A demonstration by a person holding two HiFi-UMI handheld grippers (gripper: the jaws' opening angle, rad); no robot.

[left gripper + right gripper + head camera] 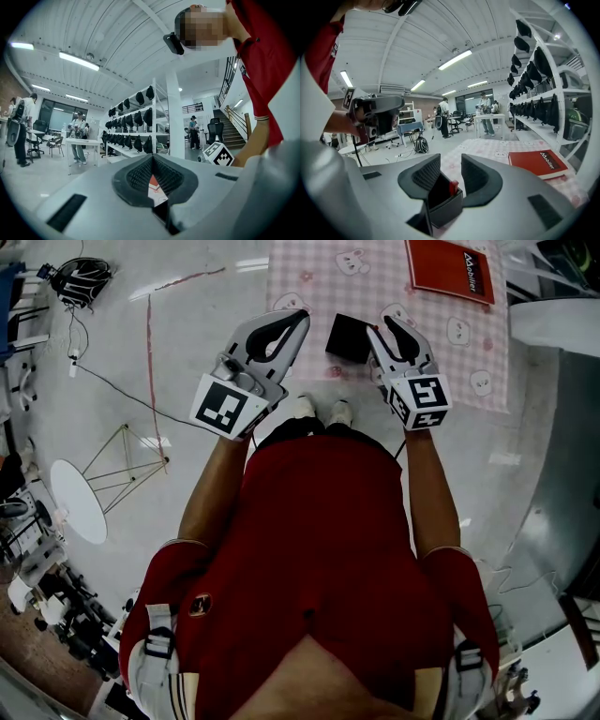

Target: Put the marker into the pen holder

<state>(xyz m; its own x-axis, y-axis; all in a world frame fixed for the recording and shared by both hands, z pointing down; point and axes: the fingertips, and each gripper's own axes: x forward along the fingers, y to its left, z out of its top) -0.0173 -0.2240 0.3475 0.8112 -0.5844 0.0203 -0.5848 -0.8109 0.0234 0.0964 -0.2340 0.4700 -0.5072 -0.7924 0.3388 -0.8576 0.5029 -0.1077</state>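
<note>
Resting on pink cloth (319, 306): pen holder (349, 337), red book (450, 268); shelves (133, 123) beyond.

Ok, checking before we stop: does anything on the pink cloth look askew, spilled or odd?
Nothing stands out. The red marker pokes up inside the black square pen holder, which sits upright on the pink checked cloth; the red book lies flat nearby.

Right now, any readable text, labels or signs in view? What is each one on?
"Mobilier": white print on the red book lying on the pink checked cloth; the first letters are stylised, so the reading is approximate.
Emblem on the red sleeve: too small to read.
Left cube and right cube: black-and-white square patterns only, no words.
Nothing else legible.
</note>
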